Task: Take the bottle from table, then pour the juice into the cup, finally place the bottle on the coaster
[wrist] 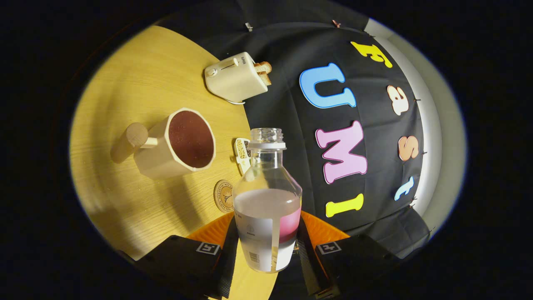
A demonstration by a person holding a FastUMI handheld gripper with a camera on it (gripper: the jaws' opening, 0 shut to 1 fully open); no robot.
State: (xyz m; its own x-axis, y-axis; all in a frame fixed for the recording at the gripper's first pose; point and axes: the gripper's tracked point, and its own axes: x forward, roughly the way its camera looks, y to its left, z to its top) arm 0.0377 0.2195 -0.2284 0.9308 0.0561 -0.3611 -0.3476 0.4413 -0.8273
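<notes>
Gripper (266, 246) clenched on the open bottle (267, 200), tilted beside the cup (177, 143); rush the tip and you'll spill juice short of it.

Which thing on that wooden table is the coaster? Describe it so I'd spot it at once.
Start at the big cream cup on the wooden table. Between the cup and the bottle that the tool grips lies the coaster. It is a flat, round brown disc with a printed emblem, unlike the small pale oblong piece near it.

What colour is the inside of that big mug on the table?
Dark reddish-brown inside the cream mug, seen best in the gripper view; the hand-held gripper grips the bottle.
</notes>
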